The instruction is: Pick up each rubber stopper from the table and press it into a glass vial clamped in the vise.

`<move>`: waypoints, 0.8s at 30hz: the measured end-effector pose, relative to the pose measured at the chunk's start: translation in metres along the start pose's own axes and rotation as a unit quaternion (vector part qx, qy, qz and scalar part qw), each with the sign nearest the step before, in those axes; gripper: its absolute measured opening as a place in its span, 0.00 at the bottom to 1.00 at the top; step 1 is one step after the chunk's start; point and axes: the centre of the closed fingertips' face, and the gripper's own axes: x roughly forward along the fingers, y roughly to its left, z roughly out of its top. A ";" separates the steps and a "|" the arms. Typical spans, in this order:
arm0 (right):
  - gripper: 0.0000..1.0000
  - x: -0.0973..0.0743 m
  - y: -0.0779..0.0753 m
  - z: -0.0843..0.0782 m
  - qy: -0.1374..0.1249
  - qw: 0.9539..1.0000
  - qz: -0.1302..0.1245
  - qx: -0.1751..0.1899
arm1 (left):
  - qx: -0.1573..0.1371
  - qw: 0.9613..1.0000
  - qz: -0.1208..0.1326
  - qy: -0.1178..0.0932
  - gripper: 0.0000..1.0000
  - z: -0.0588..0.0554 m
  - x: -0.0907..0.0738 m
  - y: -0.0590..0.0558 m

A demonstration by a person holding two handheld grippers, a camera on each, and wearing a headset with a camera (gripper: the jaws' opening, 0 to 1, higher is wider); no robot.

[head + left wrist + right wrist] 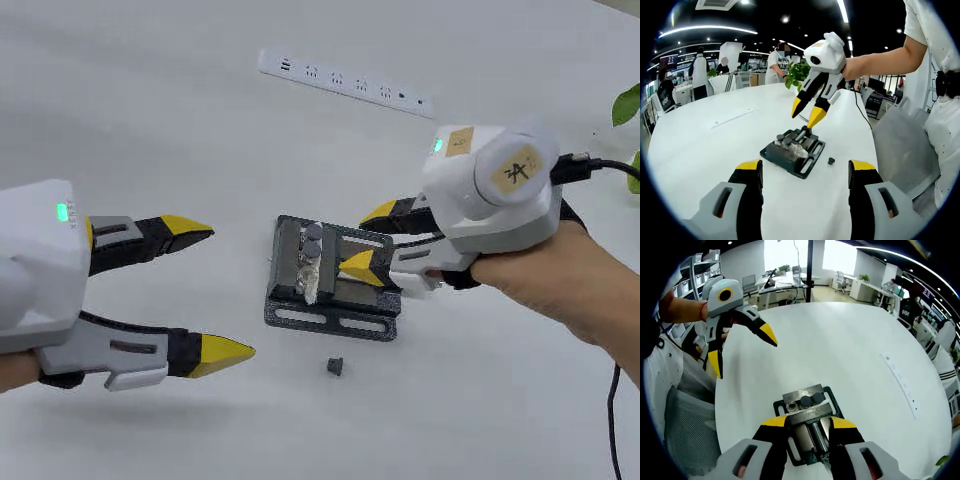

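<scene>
Head view: left tool (230,291) wide and empty, left of the vise (335,305); a loose stopper (336,367) on the worktop (150,120) just near of it. Left gripper view: right tool (805,117) above the vise, narrowly parted. Right gripper view: stoppered vials (811,400) clamped.

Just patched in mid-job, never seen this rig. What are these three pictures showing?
No robot arm: a person holds a two-jaw gripper in each hand. The head view looks down from their headset; each round picture comes from a camera on one gripper. The left gripper hangs open and empty. The right gripper, jaws apart and empty too, is over the dark vise on the white table. The vise holds vials with grey stoppers on top. One loose stopper lies nearer the person, a power strip farther back.
</scene>
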 end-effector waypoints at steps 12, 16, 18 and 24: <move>0.39 -0.017 0.008 -0.018 -0.038 0.999 -0.014 0.029 | 0.007 1.000 0.000 0.011 0.71 0.003 -0.001 -0.008; 0.41 -0.021 0.012 -0.025 -0.050 0.998 -0.018 0.040 | 0.011 1.000 -0.001 0.015 0.71 0.004 0.000 -0.010; 0.43 -0.022 0.015 -0.029 -0.057 0.997 -0.019 0.047 | 0.012 1.000 -0.001 0.016 0.71 0.004 0.000 -0.011; 0.49 -0.024 0.024 -0.042 -0.071 0.995 -0.021 0.063 | 0.015 1.000 -0.001 0.019 0.72 0.004 0.002 -0.013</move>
